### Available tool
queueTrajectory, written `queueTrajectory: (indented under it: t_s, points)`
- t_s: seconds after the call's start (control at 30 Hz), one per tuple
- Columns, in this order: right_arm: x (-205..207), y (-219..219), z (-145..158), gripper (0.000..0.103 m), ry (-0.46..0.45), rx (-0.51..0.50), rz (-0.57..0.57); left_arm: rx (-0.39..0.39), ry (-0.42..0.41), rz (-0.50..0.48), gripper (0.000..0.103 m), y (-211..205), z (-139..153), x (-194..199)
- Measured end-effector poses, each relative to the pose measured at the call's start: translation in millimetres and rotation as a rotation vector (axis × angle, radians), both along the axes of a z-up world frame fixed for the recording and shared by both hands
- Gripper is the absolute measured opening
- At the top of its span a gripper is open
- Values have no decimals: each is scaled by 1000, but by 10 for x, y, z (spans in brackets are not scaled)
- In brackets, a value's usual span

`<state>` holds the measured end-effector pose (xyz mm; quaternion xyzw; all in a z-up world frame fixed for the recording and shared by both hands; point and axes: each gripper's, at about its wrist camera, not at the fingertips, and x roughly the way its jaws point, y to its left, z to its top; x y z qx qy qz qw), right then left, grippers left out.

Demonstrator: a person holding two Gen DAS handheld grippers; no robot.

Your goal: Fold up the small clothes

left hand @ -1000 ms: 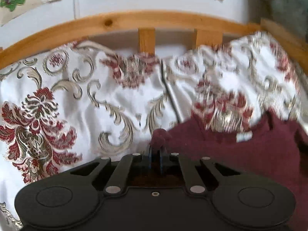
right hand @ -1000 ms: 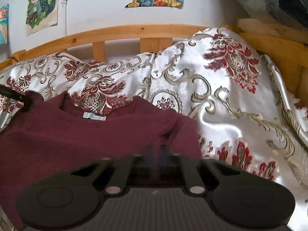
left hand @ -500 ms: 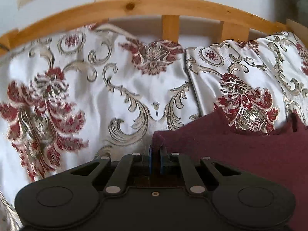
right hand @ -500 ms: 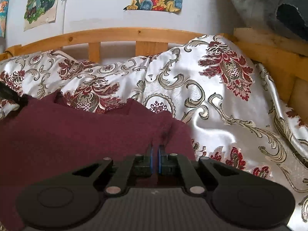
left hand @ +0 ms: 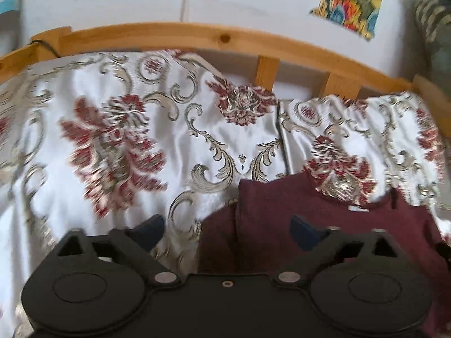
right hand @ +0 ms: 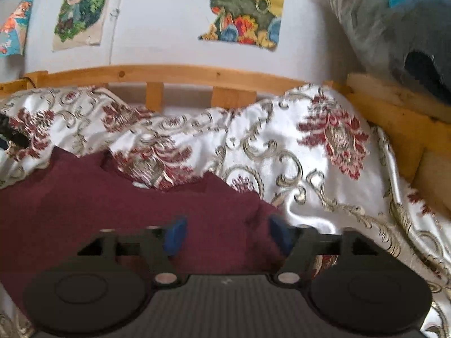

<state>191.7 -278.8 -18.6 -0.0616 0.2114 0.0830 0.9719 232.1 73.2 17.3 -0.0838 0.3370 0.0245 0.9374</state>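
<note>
Low in the left wrist view the left gripper (left hand: 227, 229) gapes wide and empty over the dark maroon knitted garment (left hand: 324, 225) lying lower right on the white floral satin bedspread (left hand: 169, 146), while the right gripper (right hand: 227, 235), blurred, seems likewise spread and holding nothing.

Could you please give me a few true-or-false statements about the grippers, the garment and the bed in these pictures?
1. Both grippers are open. True: the left gripper and the right gripper have their fingers spread.
2. The maroon garment hangs from the headboard. False: it lies on the floral bedspread.
3. The wooden headboard stands behind the bedspread. True.
4. The wall is bare. False: pictures are stuck on it.
</note>
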Motion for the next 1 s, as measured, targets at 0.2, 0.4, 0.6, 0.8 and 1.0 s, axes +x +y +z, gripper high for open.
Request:
queueTrajectory:
  t_s: [0.2,0.4,0.6,0.8,1.0]
  points:
    - [-267,230,104,102,-36,-7,12,-36,2,-67,102,28,-173,-489]
    - [-522,602,69,103,-20,-9,7,-80,58,-75,102,65,-486,-593]
    - [-661,896,-95,103,17,-34,11,-160,91,-88,102,126,-646,-581]
    - [-651,1037,-310,103,51,-128,38,-186,111,-127,102,124,-748,-554]
    - [-648,1100,-437,103,68,-164,38,-145,88,-123,102,69,-717,-571]
